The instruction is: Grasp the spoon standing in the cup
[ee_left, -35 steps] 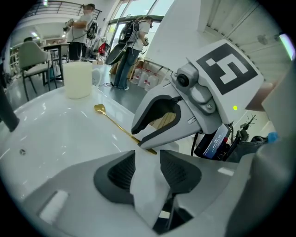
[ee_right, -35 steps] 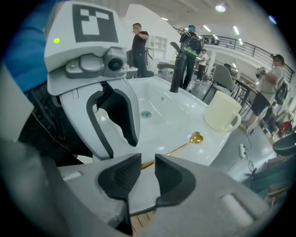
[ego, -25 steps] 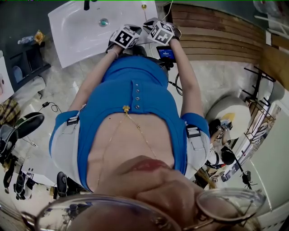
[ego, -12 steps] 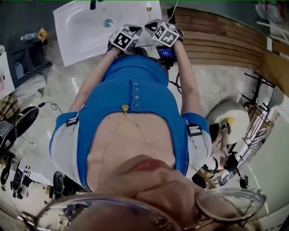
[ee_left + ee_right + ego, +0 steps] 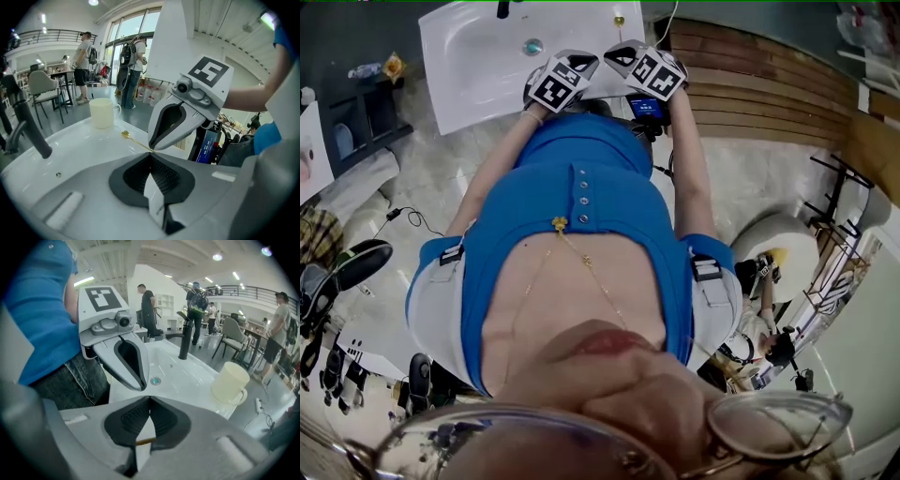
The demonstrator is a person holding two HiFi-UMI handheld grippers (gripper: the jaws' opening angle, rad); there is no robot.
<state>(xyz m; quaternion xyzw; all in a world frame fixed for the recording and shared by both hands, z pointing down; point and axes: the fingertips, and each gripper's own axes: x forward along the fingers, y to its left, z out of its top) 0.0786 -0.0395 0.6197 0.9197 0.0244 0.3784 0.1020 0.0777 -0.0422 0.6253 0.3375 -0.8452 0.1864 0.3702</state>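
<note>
Spoon (image 5: 133, 139) flat on the sink (image 5: 478, 66) rim, out of the cup (image 5: 101, 112).
White rim runs from the person's body out to the cup, which stands at the far end, close to where the surface drops away to the floor. The gold spoon lies apart from it, bowl toward the cup. Its handle passes under the right gripper (image 5: 149, 399), where a gold sliver shows through the slot behind the pads. That gripper's jaws meet with nothing pinched between them. Tip to tip with it, the left gripper (image 5: 151, 161) is also closed on nothing. The basin lies open beyond them, with a black faucet (image 5: 186, 341) on its far side.
</note>
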